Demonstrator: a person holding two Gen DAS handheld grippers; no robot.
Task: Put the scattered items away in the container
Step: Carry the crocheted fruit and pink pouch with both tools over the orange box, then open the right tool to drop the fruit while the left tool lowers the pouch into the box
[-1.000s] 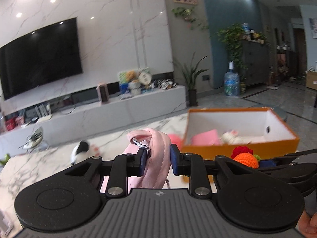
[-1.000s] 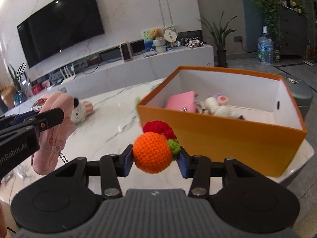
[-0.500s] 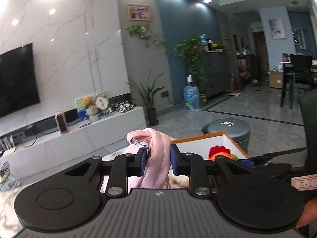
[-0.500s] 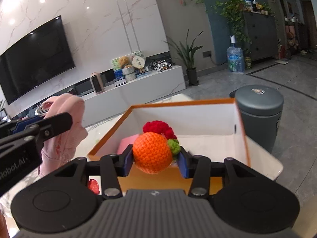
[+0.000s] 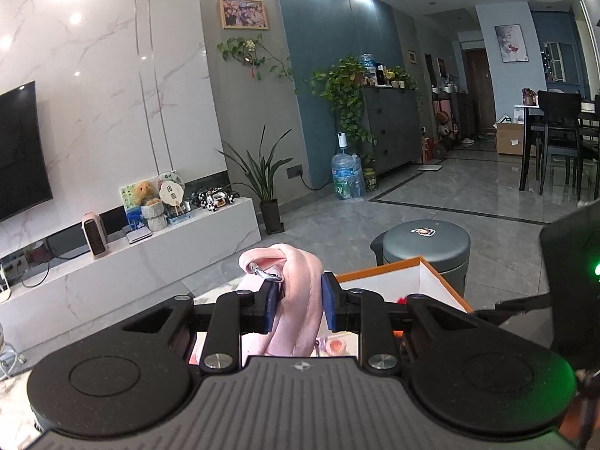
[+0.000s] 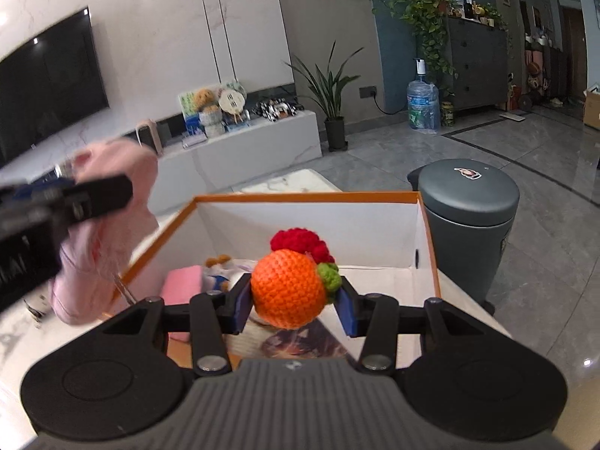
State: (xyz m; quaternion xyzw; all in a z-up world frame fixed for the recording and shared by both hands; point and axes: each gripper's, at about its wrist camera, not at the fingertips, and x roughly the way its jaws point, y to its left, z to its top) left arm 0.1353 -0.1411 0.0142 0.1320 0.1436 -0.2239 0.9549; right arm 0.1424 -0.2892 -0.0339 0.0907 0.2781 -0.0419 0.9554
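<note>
Your left gripper [image 5: 299, 306] was raised, level, fingers [image 5: 270, 305] clamped on pink plush toy [image 5: 296, 300]. Your right gripper [image 6: 294, 305] was tilted slightly down, fingers [image 6: 242, 305] closed on orange crochet ball [image 6: 287, 292]. Left gripper sat left of right.

Two soft items were held at an open orange cardboard box [image 6: 427, 225].
A pink plush fabric toy [image 5: 298, 300] with a metal clasp hung at its 9 o'clock; an orange crocheted ball [image 6: 288, 292], red-and-green topped, hovered over its white interior.

no legible text, labels or numbers
</note>
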